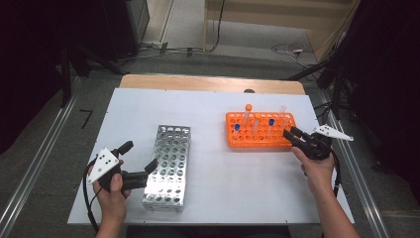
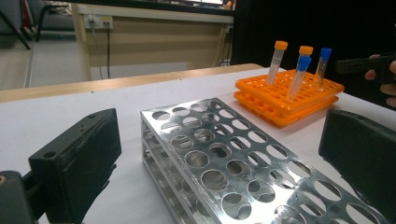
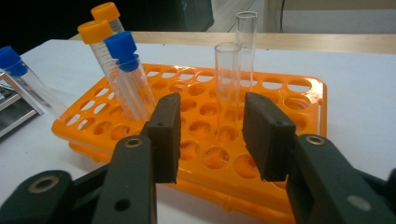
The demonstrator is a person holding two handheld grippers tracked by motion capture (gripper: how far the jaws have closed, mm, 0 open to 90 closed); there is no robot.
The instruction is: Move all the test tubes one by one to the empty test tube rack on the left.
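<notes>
An orange tube rack point(image 1: 260, 136) stands at the right of the white table point(image 1: 213, 106), holding tubes with orange caps point(image 3: 95, 30), tubes with blue caps point(image 3: 120, 44) and two clear uncapped tubes point(image 3: 227, 79). My right gripper point(image 1: 292, 133) is at the rack's right end, open. In the right gripper view my right gripper point(image 3: 215, 130) has its jaws either side of the nearer clear tube, not touching it. A bare metal rack point(image 1: 168, 166) lies at the left. My left gripper point(image 1: 140, 157) is wide open beside its left edge. The metal rack point(image 2: 224, 163) shows between the jaws.
The capped tubes point(image 2: 299, 70) lean in the orange rack point(image 2: 289, 95). A wooden strip point(image 1: 210, 83) runs along the table's far edge. Black stands and cables lie on the floor beyond. The person's right hand point(image 2: 383, 77) shows at the far right.
</notes>
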